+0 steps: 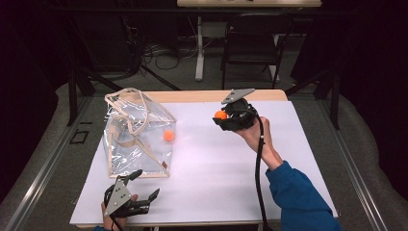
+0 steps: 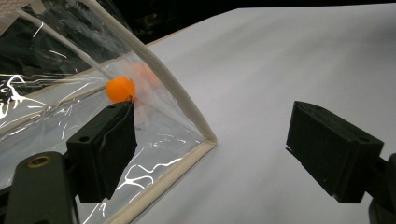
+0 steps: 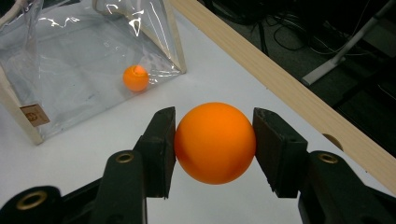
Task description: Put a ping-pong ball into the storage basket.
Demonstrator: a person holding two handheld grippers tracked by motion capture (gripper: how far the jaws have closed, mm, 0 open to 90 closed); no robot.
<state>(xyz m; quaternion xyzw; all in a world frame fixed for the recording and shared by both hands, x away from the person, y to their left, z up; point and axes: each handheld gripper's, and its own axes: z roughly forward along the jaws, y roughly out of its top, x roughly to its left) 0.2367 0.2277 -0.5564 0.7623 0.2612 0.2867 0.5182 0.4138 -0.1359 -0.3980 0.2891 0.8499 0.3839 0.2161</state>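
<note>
In the high view, one orange ball (image 1: 169,135) is seen already inside the clear bag (image 1: 137,134) on the white table (image 1: 216,183), while a second ball (image 1: 221,115) is held aloft by the right gripper (image 1: 222,117); the work is judged about half done, this ball remaining to be bagged. In the left gripper view, the left gripper (image 2: 210,154) is shown spread wide and empty beside the bag's near corner. In the right gripper view, the firm pinch across the ball's sides is confirmed, together with a tan label (image 3: 34,115) on the bag.
</note>
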